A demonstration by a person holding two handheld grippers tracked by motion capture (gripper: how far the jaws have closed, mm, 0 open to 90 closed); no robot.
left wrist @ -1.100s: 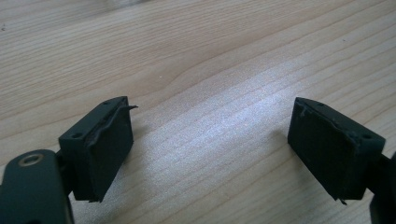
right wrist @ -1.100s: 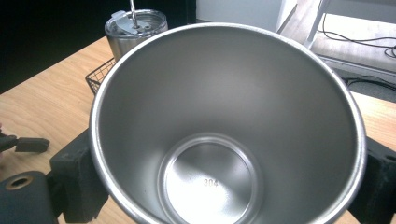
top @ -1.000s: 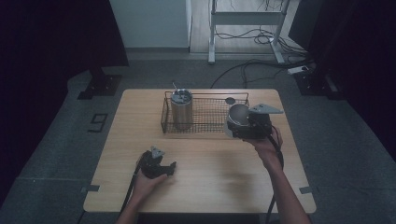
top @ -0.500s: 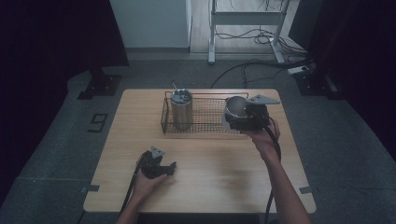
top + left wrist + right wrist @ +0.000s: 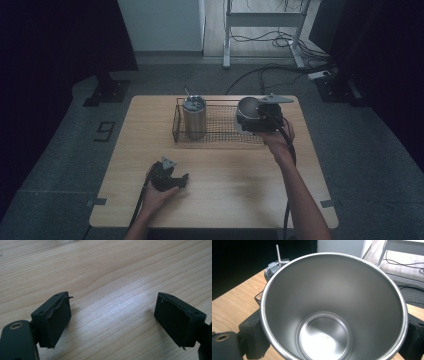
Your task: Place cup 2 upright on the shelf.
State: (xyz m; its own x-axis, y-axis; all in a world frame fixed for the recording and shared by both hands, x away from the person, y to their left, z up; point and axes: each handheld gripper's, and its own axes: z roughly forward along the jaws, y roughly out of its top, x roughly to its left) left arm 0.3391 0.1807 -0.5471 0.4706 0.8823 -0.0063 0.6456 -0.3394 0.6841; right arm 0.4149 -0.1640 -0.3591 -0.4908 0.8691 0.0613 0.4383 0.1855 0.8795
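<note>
An empty steel cup sits between the pads of my right gripper, which is shut on its sides. In the high view this cup hangs over the right end of a wire basket, held by the right gripper. A steel tumbler with a lid and straw stands upright in the basket's left end; its top peeks out behind the cup. My left gripper rests low over the near left part of the wooden table, open, with only bare wood between its jaws.
The wooden table has bare room between the basket and its front edge. The basket stands along the far edge. Beyond the table are a metal stand, cables on the floor and dark curtains at both sides.
My right gripper has carried the steel cup up and away from the person, a little leftward, over the basket's right end. The left gripper has stayed put.
</note>
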